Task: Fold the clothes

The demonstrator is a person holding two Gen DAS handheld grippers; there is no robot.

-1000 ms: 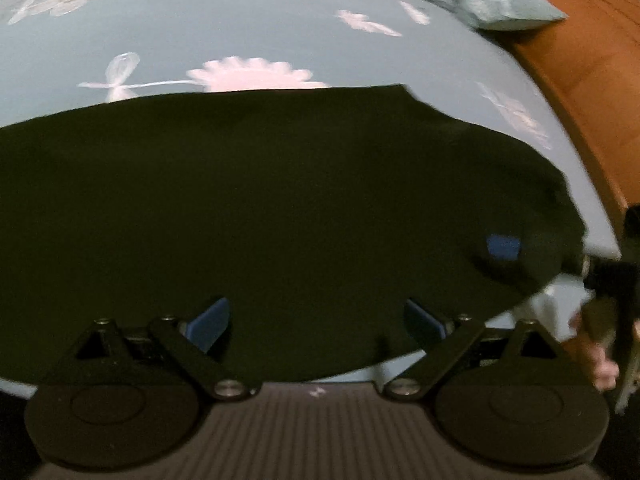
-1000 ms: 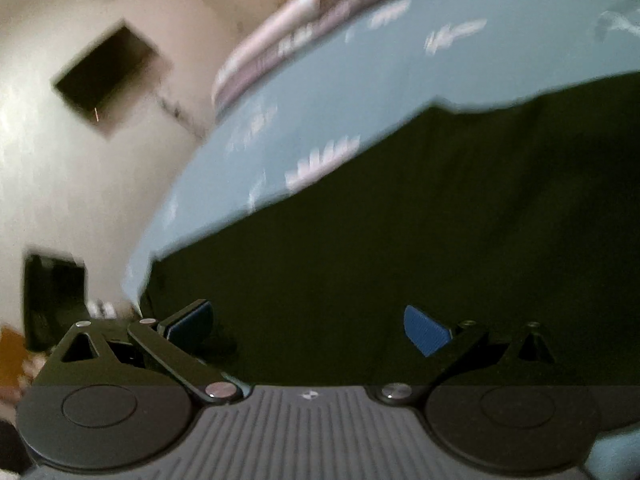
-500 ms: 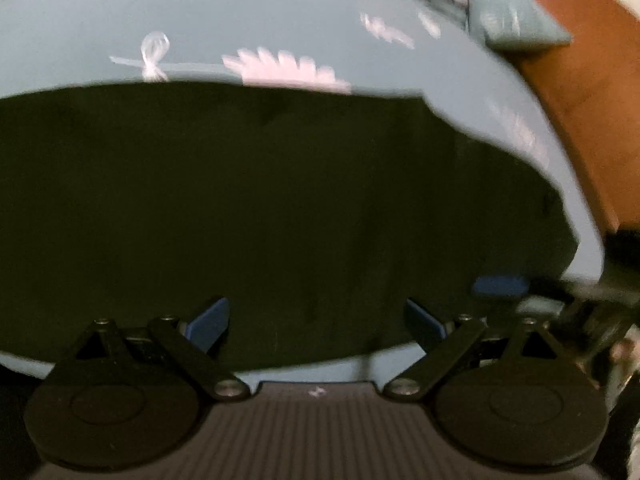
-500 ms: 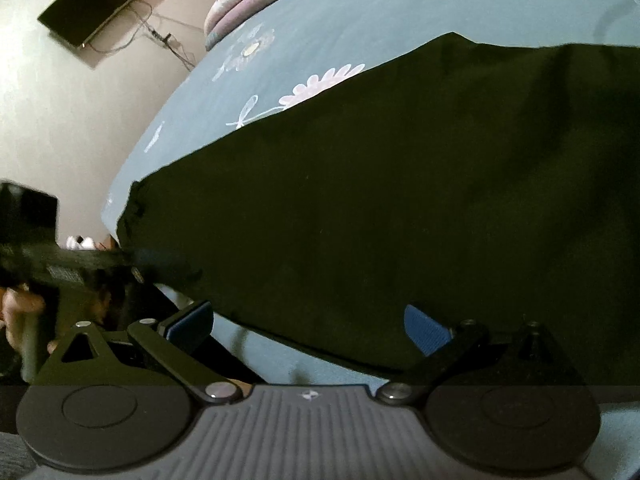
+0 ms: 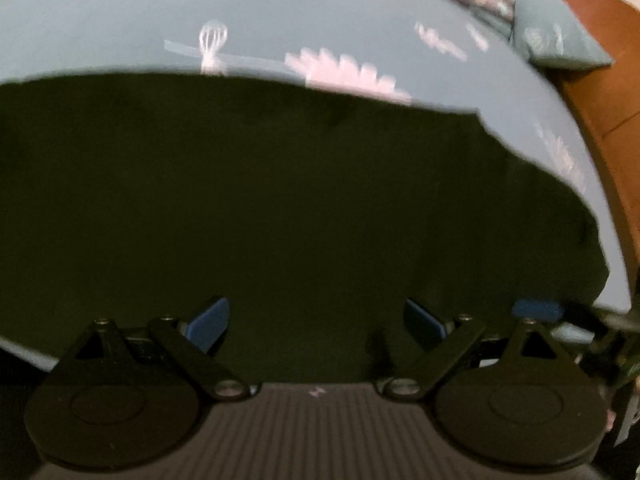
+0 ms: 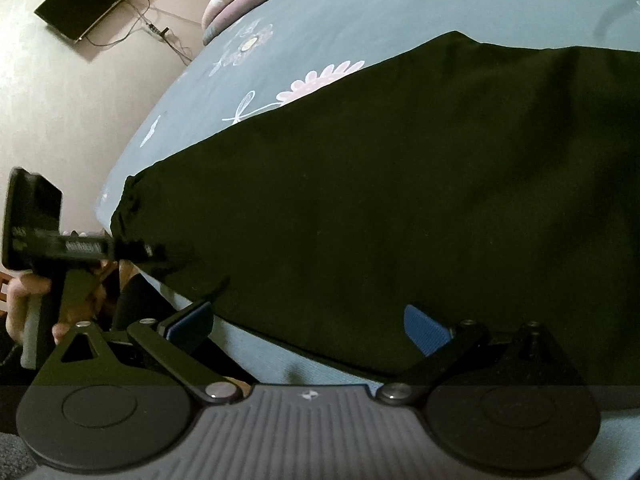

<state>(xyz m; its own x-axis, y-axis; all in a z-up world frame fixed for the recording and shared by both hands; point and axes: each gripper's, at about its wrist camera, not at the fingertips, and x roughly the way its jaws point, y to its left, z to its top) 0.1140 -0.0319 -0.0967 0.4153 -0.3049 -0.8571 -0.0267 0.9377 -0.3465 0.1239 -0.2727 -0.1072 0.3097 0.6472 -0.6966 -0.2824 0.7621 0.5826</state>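
A dark garment [image 6: 400, 200] lies spread flat on the floral bedsheet [image 6: 360, 12].

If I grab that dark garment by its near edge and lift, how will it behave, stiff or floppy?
Probably floppy: the dark garment lies flat and follows the bed sheet, so a lifted edge would likely drape. It looks thin, so likely light. Its bunched end hints it creases easily. Both the left gripper and right gripper are open.

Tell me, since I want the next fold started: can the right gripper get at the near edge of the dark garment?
Probably yes: the right gripper is open, the dark garment edge lies just ahead, unobstructed.
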